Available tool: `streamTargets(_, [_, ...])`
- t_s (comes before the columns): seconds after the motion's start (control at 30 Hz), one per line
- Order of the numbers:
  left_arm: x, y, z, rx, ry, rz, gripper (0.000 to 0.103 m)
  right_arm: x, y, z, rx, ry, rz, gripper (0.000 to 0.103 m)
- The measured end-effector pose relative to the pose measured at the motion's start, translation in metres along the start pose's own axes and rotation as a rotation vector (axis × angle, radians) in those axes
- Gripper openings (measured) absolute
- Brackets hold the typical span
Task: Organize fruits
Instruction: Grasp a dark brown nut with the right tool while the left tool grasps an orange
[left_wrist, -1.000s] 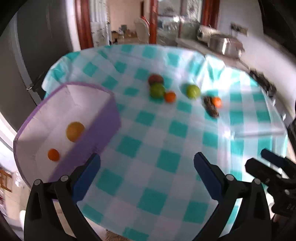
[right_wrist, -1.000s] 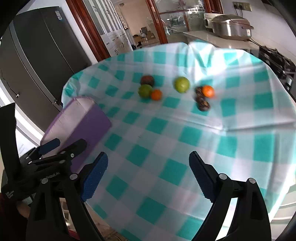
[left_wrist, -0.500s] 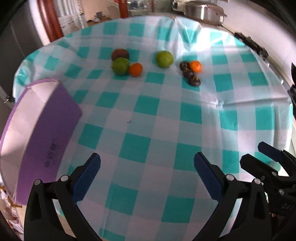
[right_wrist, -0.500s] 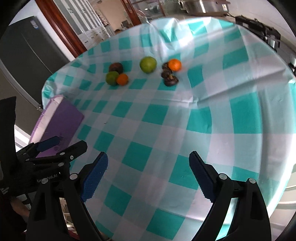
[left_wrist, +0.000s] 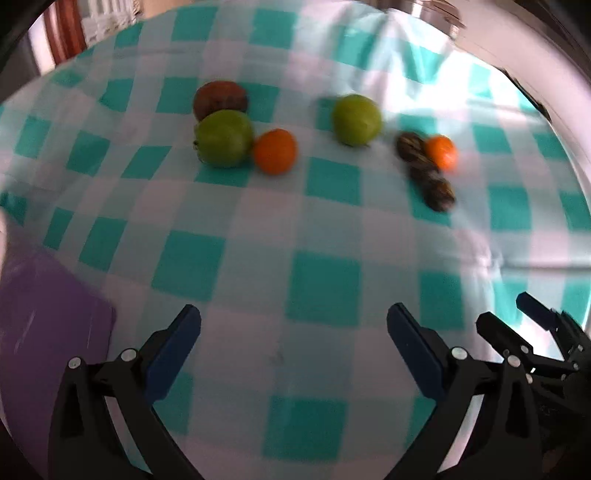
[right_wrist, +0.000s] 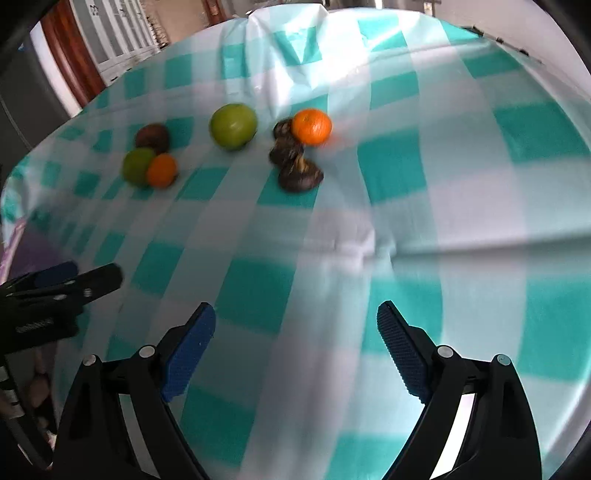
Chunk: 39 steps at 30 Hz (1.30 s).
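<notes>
Both grippers empty, fruit not yet reached.

Left gripper (left_wrist: 293, 323) and right gripper (right_wrist: 295, 321) hover over the checked tabletop (right_wrist: 461, 192) with jaws spread wide, holding nothing. Landmark: lone green apple (right_wrist: 233, 126). Left of it, a green apple (left_wrist: 224, 138), an orange (left_wrist: 274, 151) and a brown fruit (left_wrist: 220, 99) touch in a cluster; right of it, an orange (right_wrist: 311, 126) sits against dark fruits (right_wrist: 300, 173). Purple box (left_wrist: 48, 317) well off to the left. Risk: closing on one touching fruit may nudge its neighbours rolling; the loose cloth may bunch.

purple box (left_wrist: 48, 325): cut off at left edge | dark fruits (left_wrist: 424, 170): motion-blurred
</notes>
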<state>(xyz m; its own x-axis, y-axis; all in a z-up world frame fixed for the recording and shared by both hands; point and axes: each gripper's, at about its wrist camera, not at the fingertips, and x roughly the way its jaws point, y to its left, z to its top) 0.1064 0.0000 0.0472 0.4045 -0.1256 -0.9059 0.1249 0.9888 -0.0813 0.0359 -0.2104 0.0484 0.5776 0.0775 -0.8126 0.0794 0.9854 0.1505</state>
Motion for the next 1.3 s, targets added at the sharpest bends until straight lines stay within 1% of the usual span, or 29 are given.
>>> streamTargets(0.13, [0.02,0.017,0.019,-0.019,-0.003,-0.02,0.101,0.021,0.012,0.025,-0.008,-0.026,-0.066,0.087])
streamTargets(0.2, [0.029,0.022,0.03,-0.018,-0.009,-0.017,0.101,0.038,0.014,0.041,-0.007,-0.02,-0.078,0.087])
streamTargets(0.3, [0.043,0.033,0.046,-0.057,-0.015,-0.029,0.101,0.061,0.018,0.061,-0.021,-0.019,-0.117,0.086])
streamTargets(0.4, [0.055,0.043,0.061,-0.087,-0.023,-0.028,0.101,0.079,0.018,0.079,-0.032,-0.026,-0.136,0.084])
streamTargets(0.47, [0.06,0.051,0.072,-0.103,-0.044,-0.006,0.101,0.085,0.019,0.087,-0.043,-0.032,-0.139,0.082])
streamTargets(0.53, [0.065,0.06,0.082,-0.128,-0.057,0.0,0.101,0.092,0.019,0.092,-0.052,-0.033,-0.151,0.077])
streamTargets(0.63, [0.072,0.072,0.097,-0.163,-0.069,0.0,0.102,0.098,0.017,0.096,-0.032,-0.035,-0.151,0.074])
streamTargets(0.67, [0.073,0.074,0.099,-0.17,-0.076,-0.018,0.102,0.099,0.016,0.097,-0.027,-0.036,-0.153,0.073])
streamTargets(0.77, [0.076,0.073,0.107,-0.172,-0.081,-0.052,0.101,0.1,0.017,0.097,-0.028,-0.052,-0.136,0.061])
streamTargets(0.83, [0.077,0.068,0.109,-0.175,-0.064,-0.099,0.101,0.099,0.016,0.098,-0.031,-0.058,-0.13,0.052])
streamTargets(0.87, [0.078,0.063,0.109,-0.179,-0.052,-0.122,0.101,0.099,0.017,0.099,-0.036,-0.058,-0.127,0.051])
streamTargets(0.93, [0.08,0.055,0.108,-0.191,-0.042,-0.154,0.101,0.099,0.018,0.099,-0.04,-0.063,-0.12,0.043])
streamTargets(1.0, [0.082,0.048,0.108,-0.203,-0.052,-0.144,0.101,0.099,0.02,0.1,-0.045,-0.066,-0.124,0.042])
streamTargets(1.07, [0.088,0.04,0.115,-0.221,-0.072,-0.12,0.101,0.099,0.021,0.101,-0.033,-0.071,-0.123,0.042])
streamTargets(1.17, [0.097,0.036,0.127,-0.289,-0.11,-0.041,0.101,0.098,0.021,0.101,-0.022,-0.076,-0.123,0.042])
streamTargets(1.23, [0.102,0.03,0.135,-0.285,-0.123,0.005,0.101,0.097,0.021,0.099,-0.015,-0.079,-0.12,0.043])
streamTargets(1.3, [0.105,0.026,0.135,-0.273,-0.135,0.038,0.1,0.096,0.019,0.099,-0.008,-0.084,-0.11,0.043])
